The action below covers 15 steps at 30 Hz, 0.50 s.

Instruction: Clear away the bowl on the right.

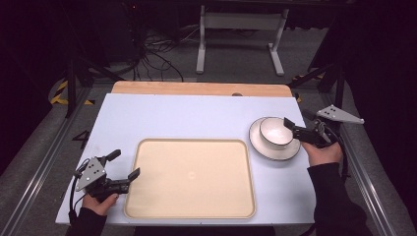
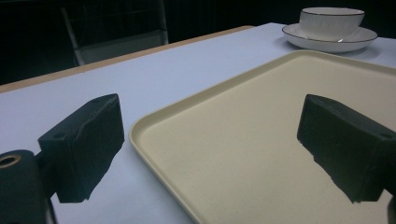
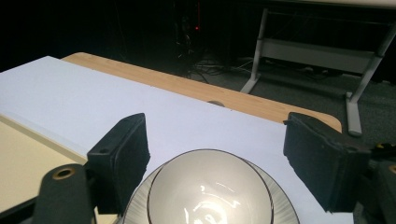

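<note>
A white bowl (image 1: 274, 132) with a dark rim stands on a matching saucer (image 1: 268, 150) at the right of the pale blue table top. My right gripper (image 1: 293, 129) is open at the bowl's right side. In the right gripper view its jaws (image 3: 222, 158) stand wide apart, with the bowl (image 3: 210, 193) low between them and not gripped. A large cream tray (image 1: 189, 177) lies in the middle, with nothing on it. My left gripper (image 1: 125, 163) is open at the tray's left edge. In the left gripper view its jaws (image 2: 212, 140) straddle the tray's corner (image 2: 140, 130).
A wooden strip (image 1: 196, 88) borders the table's far edge. Metal rails (image 1: 39, 157) run along both sides of the table. A white desk frame (image 1: 241, 29) and cables (image 1: 152, 54) lie on the floor behind. Bare blue surface (image 1: 187, 118) lies between the tray and the wooden strip.
</note>
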Available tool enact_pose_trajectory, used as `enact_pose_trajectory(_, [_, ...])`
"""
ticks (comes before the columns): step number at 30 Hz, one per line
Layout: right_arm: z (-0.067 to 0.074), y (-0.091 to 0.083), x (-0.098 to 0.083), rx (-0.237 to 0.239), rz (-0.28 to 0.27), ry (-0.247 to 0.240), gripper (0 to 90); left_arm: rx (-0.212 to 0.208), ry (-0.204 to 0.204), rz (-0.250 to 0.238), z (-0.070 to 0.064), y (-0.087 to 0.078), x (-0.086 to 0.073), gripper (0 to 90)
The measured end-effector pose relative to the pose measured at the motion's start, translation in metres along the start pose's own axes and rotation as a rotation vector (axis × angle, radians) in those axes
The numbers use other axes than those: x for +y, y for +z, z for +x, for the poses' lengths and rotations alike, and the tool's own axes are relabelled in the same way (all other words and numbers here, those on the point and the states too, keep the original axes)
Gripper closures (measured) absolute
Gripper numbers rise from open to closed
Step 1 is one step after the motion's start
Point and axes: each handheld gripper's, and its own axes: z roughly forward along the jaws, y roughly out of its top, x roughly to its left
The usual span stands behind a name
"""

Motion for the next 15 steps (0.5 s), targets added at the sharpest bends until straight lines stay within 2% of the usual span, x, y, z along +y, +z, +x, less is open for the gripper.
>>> enact_pose_trajectory(4, [-0.002, 0.001, 0.003, -0.021, 0.012, 0.014, 24.4, 0.0, 0.0, -0.001, 0.0, 0.0, 0.0, 8.0])
enact_pose_trajectory(11, [-0.009, 0.008, 0.008, -0.054, 0.073, 0.037, 27.5, 0.0, 0.0, 0.001, 0.0, 0.0, 0.0, 8.0])
enact_pose_trajectory(15, [-0.013, 0.013, 0.01, -0.053, 0.106, 0.049, 30.9, 0.001, 0.001, 0.003, 0.0, 0.0, 0.0, 8.0])
